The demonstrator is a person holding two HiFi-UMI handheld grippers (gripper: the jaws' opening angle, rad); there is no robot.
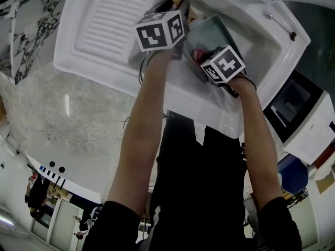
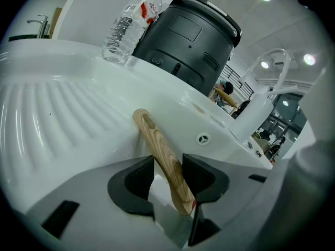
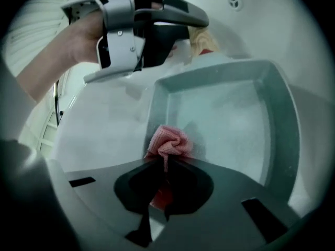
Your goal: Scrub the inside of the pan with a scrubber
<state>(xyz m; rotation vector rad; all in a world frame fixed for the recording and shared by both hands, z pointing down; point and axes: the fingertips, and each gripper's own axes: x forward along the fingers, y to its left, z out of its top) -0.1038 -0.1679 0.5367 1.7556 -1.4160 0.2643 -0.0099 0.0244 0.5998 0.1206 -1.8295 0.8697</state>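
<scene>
A grey-green rectangular pan [image 3: 225, 114] sits in the white sink basin [image 1: 261, 46], seen in the head view as pan [image 1: 209, 30]. Its wooden handle [image 2: 162, 156] runs between the jaws of my left gripper [image 2: 168, 179], which is shut on it. The right gripper view shows that left gripper [image 3: 141, 30] at the pan's far corner. My right gripper [image 3: 165, 179] is shut on a pink scrubber cloth [image 3: 168, 143], whose bunched end rests on the pan's inner floor near its near-left corner. From the head camera, the right gripper [image 1: 203, 55] is over the pan.
A ribbed drainboard [image 1: 110, 20] lies left of the basin. A clear water bottle [image 2: 131, 22] and a black appliance [image 2: 183, 35] stand behind the sink. The white faucet [image 2: 267, 72] rises at the right. A white machine [image 1: 298, 109] stands beside the sink.
</scene>
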